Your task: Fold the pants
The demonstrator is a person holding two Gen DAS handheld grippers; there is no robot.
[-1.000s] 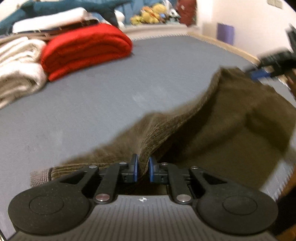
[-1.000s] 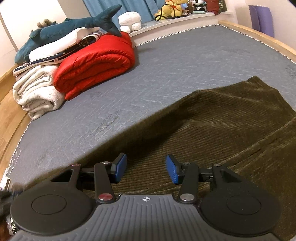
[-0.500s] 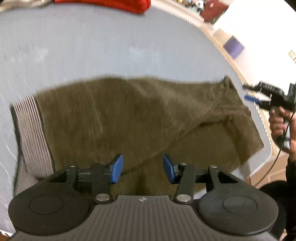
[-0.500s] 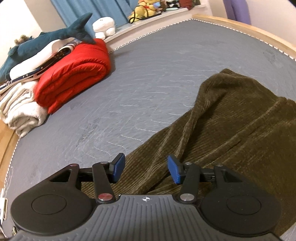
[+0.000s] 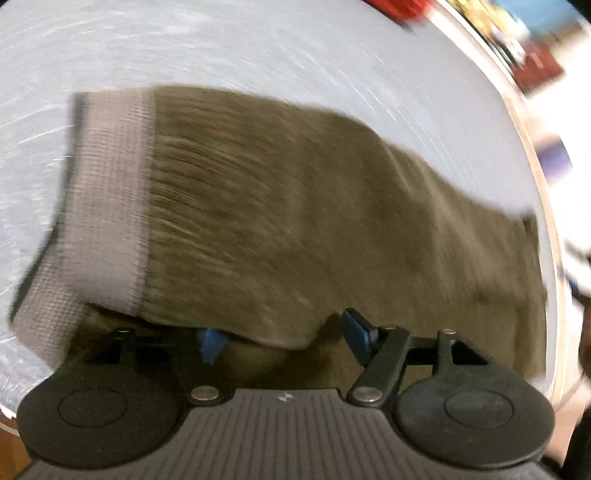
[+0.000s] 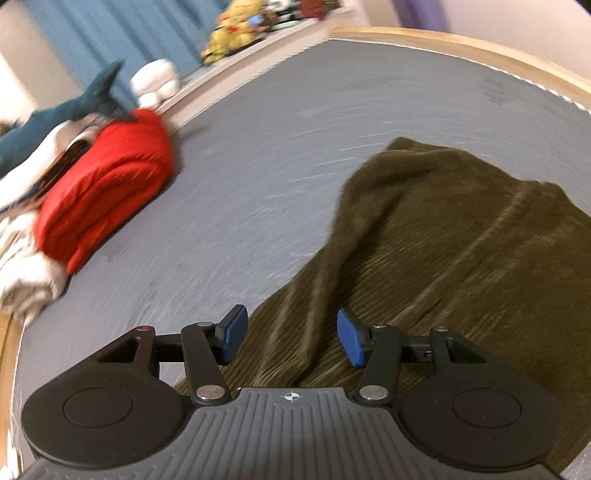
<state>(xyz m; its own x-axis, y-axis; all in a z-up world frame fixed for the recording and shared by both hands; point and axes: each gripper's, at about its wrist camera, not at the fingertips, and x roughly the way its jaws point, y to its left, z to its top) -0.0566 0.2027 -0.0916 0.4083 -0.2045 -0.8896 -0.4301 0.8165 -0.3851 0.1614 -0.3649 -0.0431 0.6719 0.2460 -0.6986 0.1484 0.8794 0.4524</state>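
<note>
I am now hovering both grippers, left (image 5: 282, 338) and right (image 6: 291, 338), spread wide and empty; the released pants (image 5: 295, 206) are lying folded on the bed (image 6: 295, 122).

The left wrist view was smeared by motion. A fold of the olive-brown corduroy pants (image 5: 295, 206) covered the left gripper's (image 5: 284, 338) left blue pad. The red folded blanket (image 5: 395, 7) was cut off by the top edge. In the right wrist view, the cream towels (image 6: 22, 280) at the grey mattress's (image 6: 295, 140) far left corner were blurred and cropped.
</note>
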